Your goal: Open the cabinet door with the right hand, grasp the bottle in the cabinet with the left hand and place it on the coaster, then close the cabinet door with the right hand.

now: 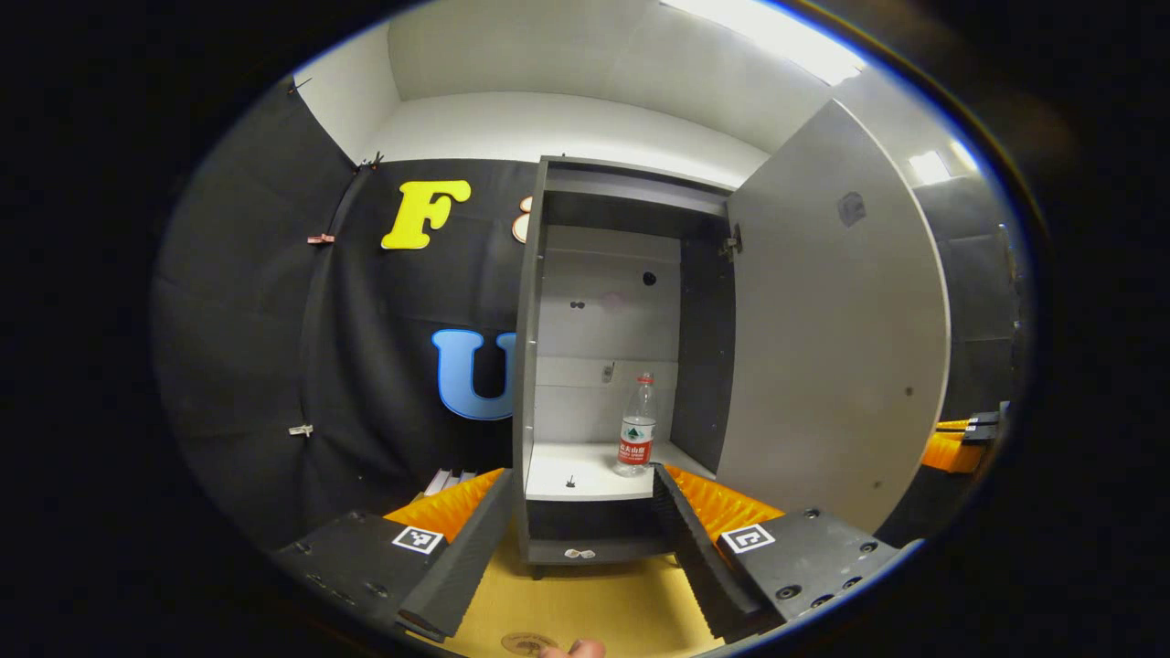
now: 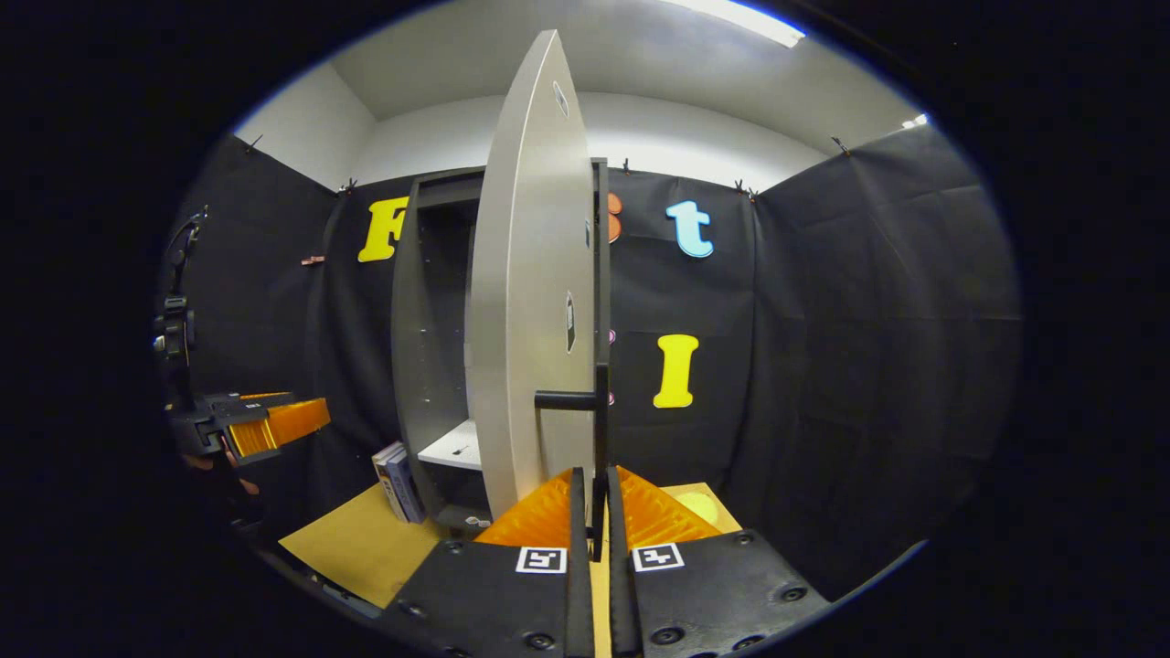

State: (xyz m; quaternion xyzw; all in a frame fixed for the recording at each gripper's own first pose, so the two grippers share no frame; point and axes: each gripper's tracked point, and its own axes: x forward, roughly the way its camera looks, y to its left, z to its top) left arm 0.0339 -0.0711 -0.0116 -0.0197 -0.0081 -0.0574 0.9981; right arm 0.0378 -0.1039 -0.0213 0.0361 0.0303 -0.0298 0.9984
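Note:
The grey cabinet [image 1: 530, 366] stands open, its door [image 1: 832, 320] swung out to the right. A clear water bottle [image 1: 636, 425] with a red cap and red label stands upright on the white shelf [image 1: 567, 471]. My left gripper [image 1: 580, 480] hangs open in front of the shelf, a little short of the bottle and not touching it. A round disc [image 1: 528, 642] that looks like the coaster lies on the tan mat just below it. In the right gripper view the door [image 2: 530, 302] is edge-on, and my right gripper [image 2: 592, 480] is shut on its black handle [image 2: 600, 411].
A few books [image 2: 398, 480] lean against the cabinet's left side. The tan mat [image 2: 356, 548] covers the table in front. A pale round patch [image 2: 699, 505] lies on the mat right of the door. The left gripper [image 2: 247, 425] shows at far left, the right gripper [image 1: 960, 443] beyond the door.

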